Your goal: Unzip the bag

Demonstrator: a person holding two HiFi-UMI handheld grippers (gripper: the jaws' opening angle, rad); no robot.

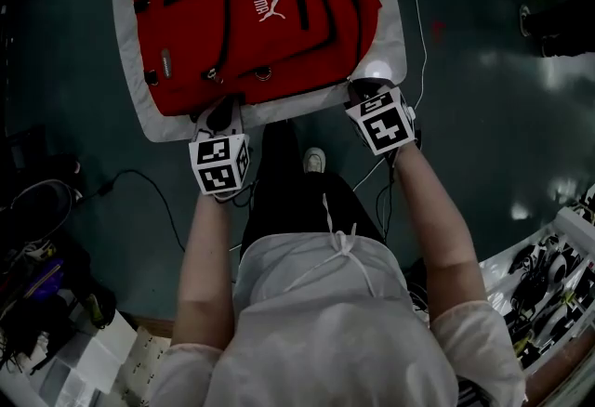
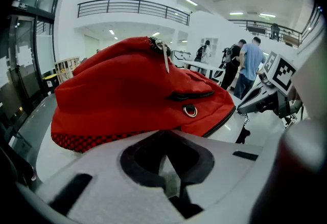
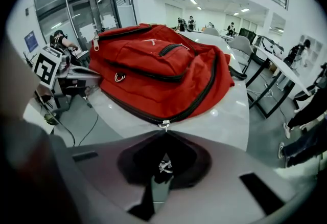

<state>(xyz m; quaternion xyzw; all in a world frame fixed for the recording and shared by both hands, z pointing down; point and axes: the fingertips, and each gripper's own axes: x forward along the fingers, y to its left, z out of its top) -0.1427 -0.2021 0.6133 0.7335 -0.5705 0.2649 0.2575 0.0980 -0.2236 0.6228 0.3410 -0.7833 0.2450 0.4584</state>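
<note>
The red bag (image 1: pixel 251 15) lies flat on the white table (image 1: pixel 395 47), and both grippers sit at its near edge. The right gripper (image 3: pixel 163 166) is the one that counts. Its jaws are pinched shut on the little silver pull (image 3: pixel 164 162) of the zip. The slider (image 3: pixel 163 125) sits right in front of the jaws, at the near right corner of the bag. From there the black zip line (image 3: pixel 207 82) runs away from the gripper, up along the right side of the bag. It also runs off to the left along the near edge. I cannot tell which side is the closed part, so the pull has to go along that line, not straight back. The left gripper (image 1: pixel 221 117) is at the near left part of the bag, close by the edge. Its jaws are closed, and I see nothing between them. It looks well placed to press the bag down while the right one tugs.
</note>
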